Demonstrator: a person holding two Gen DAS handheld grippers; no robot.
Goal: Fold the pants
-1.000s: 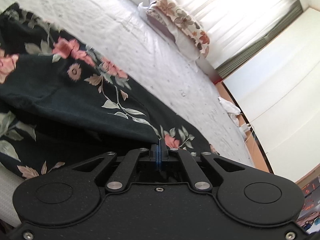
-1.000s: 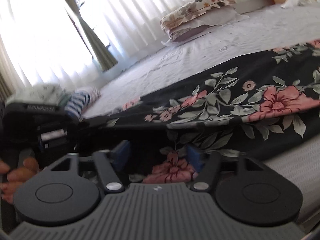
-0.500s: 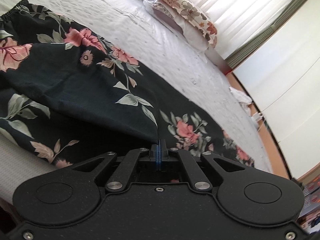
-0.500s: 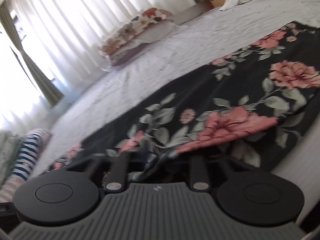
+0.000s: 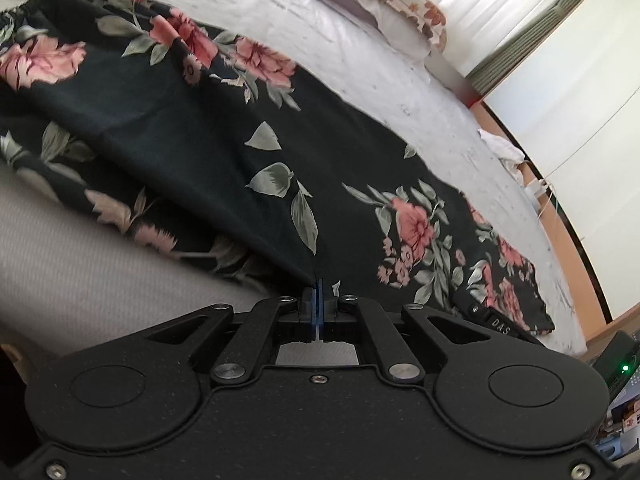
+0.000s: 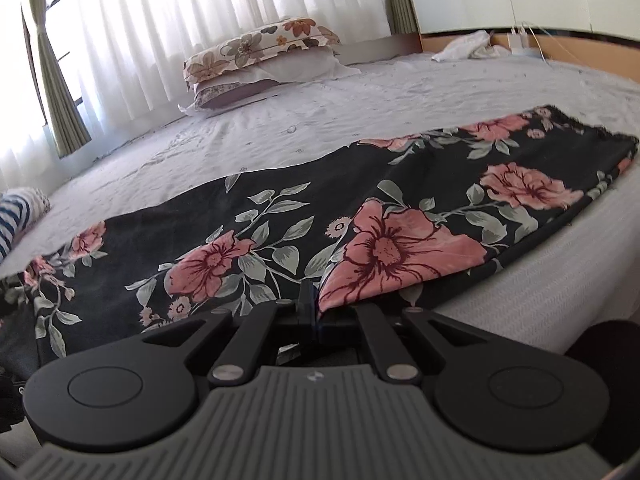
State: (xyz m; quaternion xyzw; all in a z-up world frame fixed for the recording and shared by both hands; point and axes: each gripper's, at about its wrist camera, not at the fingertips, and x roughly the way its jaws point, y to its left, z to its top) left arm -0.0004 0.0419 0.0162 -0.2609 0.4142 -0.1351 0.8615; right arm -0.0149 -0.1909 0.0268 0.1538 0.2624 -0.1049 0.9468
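Observation:
Black pants (image 5: 224,140) with pink flowers and grey-green leaves lie spread across a white bed. In the left wrist view my left gripper (image 5: 317,300) is shut on the near edge of the fabric, which rises to it in a taut fold. The right wrist view shows the same pants (image 6: 360,184) stretched from lower left to upper right. My right gripper (image 6: 314,312) is shut on their near edge, where a big pink flower (image 6: 396,248) folds over the pinch.
The white bedspread (image 6: 320,116) runs back to stacked floral pillows (image 6: 260,56) under curtains. Striped clothing (image 6: 16,216) lies at the far left. A white cloth (image 6: 464,46) and cables sit by the wooden bed frame (image 5: 560,224). The mattress's near edge (image 5: 80,264) is just below the pants.
My right gripper closed on the pants' near edge and swung to face along the bed. My left gripper moved lower with its fabric, so more of the spread pants shows.

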